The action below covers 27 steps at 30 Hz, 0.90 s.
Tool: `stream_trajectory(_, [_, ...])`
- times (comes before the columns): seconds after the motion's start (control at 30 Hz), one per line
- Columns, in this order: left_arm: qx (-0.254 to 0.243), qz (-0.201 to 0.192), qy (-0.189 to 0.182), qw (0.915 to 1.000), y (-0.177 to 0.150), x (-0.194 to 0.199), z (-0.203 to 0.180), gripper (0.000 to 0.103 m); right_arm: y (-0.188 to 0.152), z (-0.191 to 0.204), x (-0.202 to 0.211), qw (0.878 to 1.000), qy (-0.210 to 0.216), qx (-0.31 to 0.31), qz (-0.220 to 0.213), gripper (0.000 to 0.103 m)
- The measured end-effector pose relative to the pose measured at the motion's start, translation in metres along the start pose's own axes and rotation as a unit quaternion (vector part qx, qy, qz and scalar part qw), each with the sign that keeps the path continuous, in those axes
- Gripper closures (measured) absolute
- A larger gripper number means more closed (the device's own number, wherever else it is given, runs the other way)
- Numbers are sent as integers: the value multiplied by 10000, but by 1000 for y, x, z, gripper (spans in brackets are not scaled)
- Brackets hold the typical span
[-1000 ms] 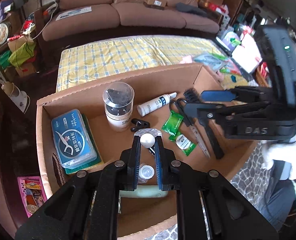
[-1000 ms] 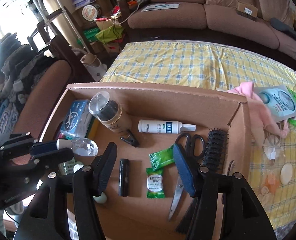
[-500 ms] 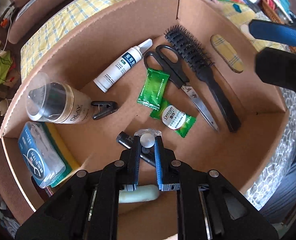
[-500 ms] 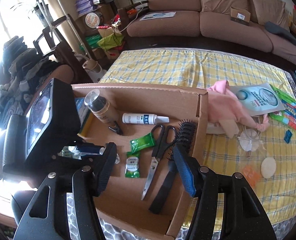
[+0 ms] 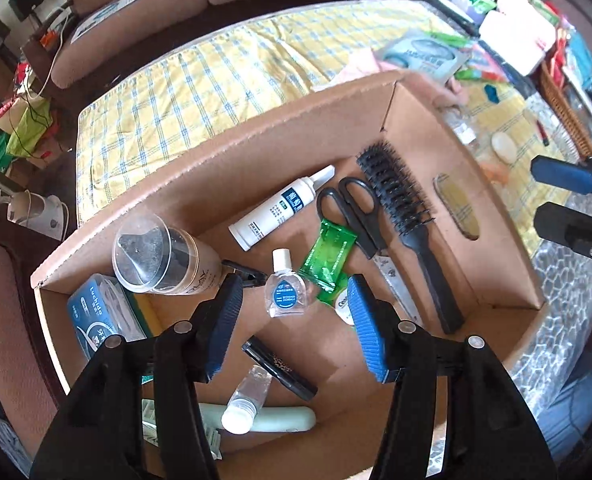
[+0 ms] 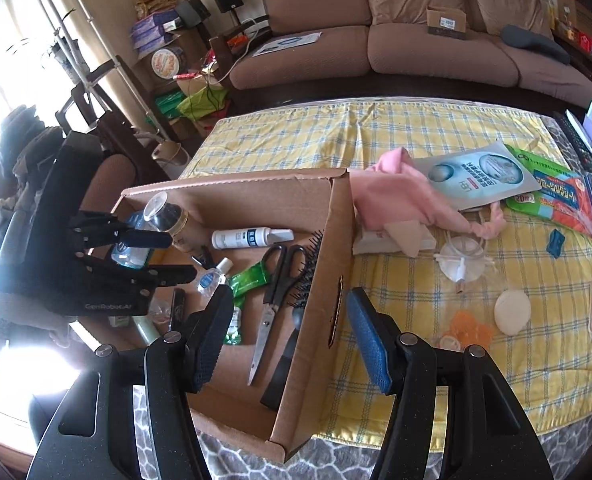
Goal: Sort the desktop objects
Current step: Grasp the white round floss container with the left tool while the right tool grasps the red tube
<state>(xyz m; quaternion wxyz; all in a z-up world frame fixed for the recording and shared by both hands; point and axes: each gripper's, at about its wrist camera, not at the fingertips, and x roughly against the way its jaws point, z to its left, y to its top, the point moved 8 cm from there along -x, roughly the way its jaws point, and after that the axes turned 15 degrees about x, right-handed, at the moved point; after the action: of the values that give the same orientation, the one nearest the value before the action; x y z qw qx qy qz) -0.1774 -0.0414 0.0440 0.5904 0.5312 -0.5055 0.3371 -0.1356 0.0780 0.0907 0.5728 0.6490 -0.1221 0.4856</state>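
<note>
A cardboard box [image 5: 491, 208] holds sorted items. My left gripper [image 5: 292, 332] is open and empty above the box floor. A small clear eye-drop bottle [image 5: 286, 292] with a white cap lies on the floor between its fingers; it also shows in the right wrist view [image 6: 212, 278]. My right gripper [image 6: 290, 340] is open and empty over the box's right wall [image 6: 327, 280]. Loose items lie on the yellow checked cloth [image 6: 415, 320]: a white round pad [image 6: 512, 312], an orange piece [image 6: 471, 330], a pink cloth [image 6: 399, 196].
In the box lie scissors [image 5: 359, 216], a black hairbrush [image 5: 407, 216], a white spray bottle [image 5: 280, 214], green packets [image 5: 329, 260], a clear-lidded jar [image 5: 160, 260], a blue floss box [image 5: 100, 320] and a black tube [image 5: 280, 368]. Packets [image 6: 555, 196] lie at the cloth's far right.
My left gripper opened and let go of the small bottle, which now lies on the box floor. My right gripper moved right, toward the box's right wall and the cloth.
</note>
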Motion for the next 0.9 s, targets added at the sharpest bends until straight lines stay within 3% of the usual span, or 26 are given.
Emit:
stream_trajectory(0.1, [64,-338,-318,9989,4,25,-17,38,-2,-16,17,9998,-113,-150,-114,42])
stream_trajectory(0.27, [67,-922,-976,9909,5,63,-60,0,-17,-54,57,9982,-325,-448,-235,34])
stream_trajectory(0.43, [-149,-1094,-1436,9835,3,77,-127,0,-43,-101,105,9938,-715,-763,-375,19])
stream_trajectory(0.53, [-284,-1078,-1522,9820,5,71,-169,0,-61,-130,126,9907,-915,-935,-384,18])
stream_trajectory(0.9, [-888,-985,-937,9867,19,-36,-293,0,-138,-228,152,9790,-1086,-1695,-329,18])
